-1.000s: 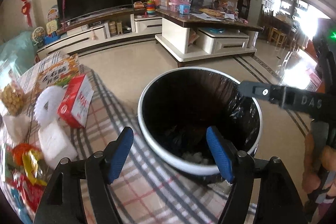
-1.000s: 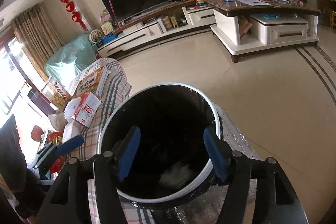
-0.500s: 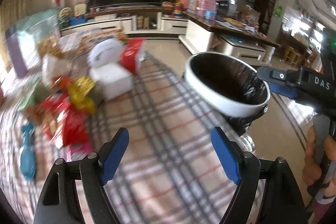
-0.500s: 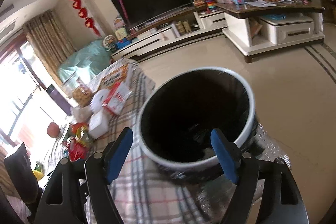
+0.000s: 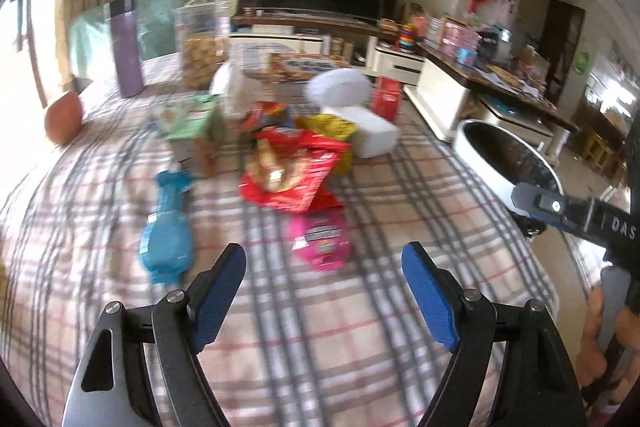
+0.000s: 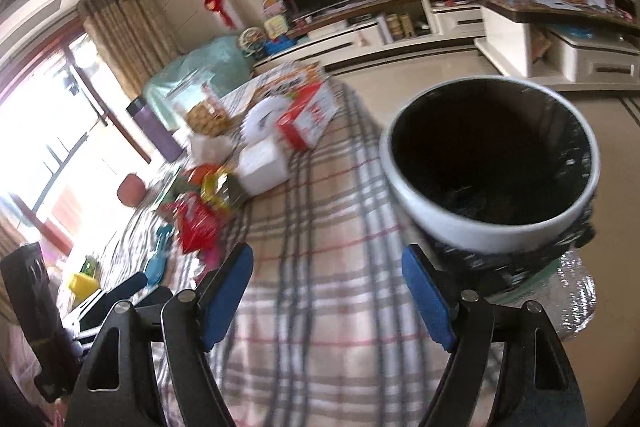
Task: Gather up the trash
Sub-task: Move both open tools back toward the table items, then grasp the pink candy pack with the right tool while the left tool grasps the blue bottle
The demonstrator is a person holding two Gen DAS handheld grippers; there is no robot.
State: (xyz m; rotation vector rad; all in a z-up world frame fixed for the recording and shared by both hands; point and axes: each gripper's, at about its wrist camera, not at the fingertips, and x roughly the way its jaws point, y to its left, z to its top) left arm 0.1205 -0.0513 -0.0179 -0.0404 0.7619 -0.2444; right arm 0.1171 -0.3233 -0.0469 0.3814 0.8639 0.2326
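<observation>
Wrappers lie ahead of your left gripper (image 5: 323, 287), jaws spread and empty: a teal packet (image 5: 168, 231), a crinkled red bag (image 5: 294, 167), a pink pouch (image 5: 322, 241). Right of your spread, empty right gripper (image 6: 327, 291), the round white bin (image 6: 490, 163) holds a glossy black liner.

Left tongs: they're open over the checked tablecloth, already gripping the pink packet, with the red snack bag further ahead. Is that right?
Not quite. The left tongs are open over the checked tablecloth, but they hold nothing: the pink packet lies on the cloth just beyond the blue tips, untouched. The red snack bag does sit further ahead. The left wrist view shows this.
</observation>
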